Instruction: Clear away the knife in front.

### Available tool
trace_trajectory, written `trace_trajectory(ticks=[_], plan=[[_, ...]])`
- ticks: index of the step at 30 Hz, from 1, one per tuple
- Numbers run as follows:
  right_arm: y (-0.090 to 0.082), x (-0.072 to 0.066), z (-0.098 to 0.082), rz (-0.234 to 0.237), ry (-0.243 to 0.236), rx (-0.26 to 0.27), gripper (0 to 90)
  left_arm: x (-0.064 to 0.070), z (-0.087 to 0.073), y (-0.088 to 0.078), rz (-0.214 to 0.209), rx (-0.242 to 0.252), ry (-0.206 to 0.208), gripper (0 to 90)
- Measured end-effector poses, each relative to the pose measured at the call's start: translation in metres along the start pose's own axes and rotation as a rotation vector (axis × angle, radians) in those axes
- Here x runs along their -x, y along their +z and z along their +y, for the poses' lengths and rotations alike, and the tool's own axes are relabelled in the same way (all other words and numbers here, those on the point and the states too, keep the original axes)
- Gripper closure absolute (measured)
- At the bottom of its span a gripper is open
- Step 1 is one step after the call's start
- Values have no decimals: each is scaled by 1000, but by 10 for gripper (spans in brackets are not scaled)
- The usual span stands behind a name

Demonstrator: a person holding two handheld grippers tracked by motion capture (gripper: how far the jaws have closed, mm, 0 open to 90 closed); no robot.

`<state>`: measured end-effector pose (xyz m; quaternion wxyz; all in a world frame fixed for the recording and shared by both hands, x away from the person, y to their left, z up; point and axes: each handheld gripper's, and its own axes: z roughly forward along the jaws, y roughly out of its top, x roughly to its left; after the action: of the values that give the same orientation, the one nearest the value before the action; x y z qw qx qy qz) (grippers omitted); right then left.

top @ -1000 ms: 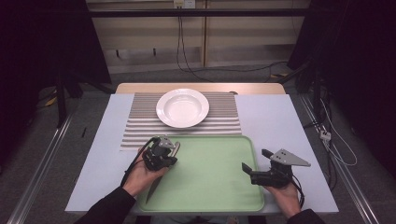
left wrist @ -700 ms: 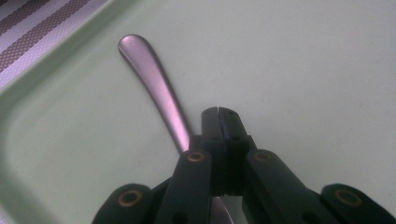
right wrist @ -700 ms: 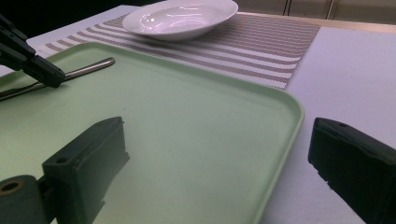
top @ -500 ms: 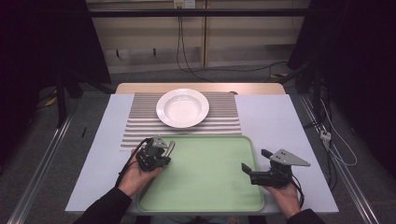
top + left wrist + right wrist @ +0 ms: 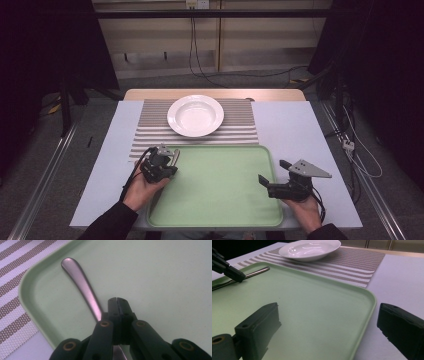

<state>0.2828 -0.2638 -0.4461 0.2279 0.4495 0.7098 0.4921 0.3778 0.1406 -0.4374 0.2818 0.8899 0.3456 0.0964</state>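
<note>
step: left gripper (image 5: 116,300) clenched on spoon handle (image 5: 82,286), lower left of tray (image 5: 220,185) | right gripper (image 5: 270,176) released, idle | next: lift spoon clear of rim

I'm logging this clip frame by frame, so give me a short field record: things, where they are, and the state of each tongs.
tray: green, near table edge
spoon: metal, lying in the tray's left far corner
left tongs: shut, tips beside the spoon's handle; grip on it unclear
right tongs: open, holding nothing, over the tray's right rim
bowl: white, nothing in it, on the mat
mat: striped, beyond the tray
</note>
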Motion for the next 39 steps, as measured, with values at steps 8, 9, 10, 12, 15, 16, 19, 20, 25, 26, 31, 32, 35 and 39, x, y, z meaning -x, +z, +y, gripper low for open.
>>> trace_trajectory(ticks=[8,9,10,12,15,16,19,20,25,26,31,32,35,39], plan=[[0,0,0,-2,-1,0,43,-4,-3,-1,-2,4,-40,900],[0,0,0,-3,-1,0,43,-4,-3,-1,-5,5,-42,900],[0,0,0,-2,0,-1,43,-4,-3,-1,-7,6,-43,900],[0,0,0,-2,-2,1,42,-6,-4,-1,-11,4,-47,900],[0,0,0,-4,-1,1,43,-7,-4,-2,-13,1,-62,900],[0,0,0,-4,-1,1,43,-7,-4,-2,-9,4,-73,900],[0,0,0,-2,-3,3,43,-9,-5,-3,-7,5,-84,900],[0,0,0,-3,-1,2,43,-10,-6,-3,-6,4,-82,900],[0,0,0,-3,-1,2,43,-12,-9,-5,-3,7,-83,900],[0,0,0,-3,-2,2,43,-12,-10,-6,-2,5,-87,900],[0,0,0,-3,-3,4,43,-15,-13,-7,-19,17,-105,900],[0,0,0,-3,-4,3,43,-14,-13,-7,-11,17,-103,900],[0,0,0,-3,-7,3,43,-14,-13,-7,-11,17,-102,900],[0,0,0,-3,-4,4,43,-13,-12,-8,-19,28,-73,861]])
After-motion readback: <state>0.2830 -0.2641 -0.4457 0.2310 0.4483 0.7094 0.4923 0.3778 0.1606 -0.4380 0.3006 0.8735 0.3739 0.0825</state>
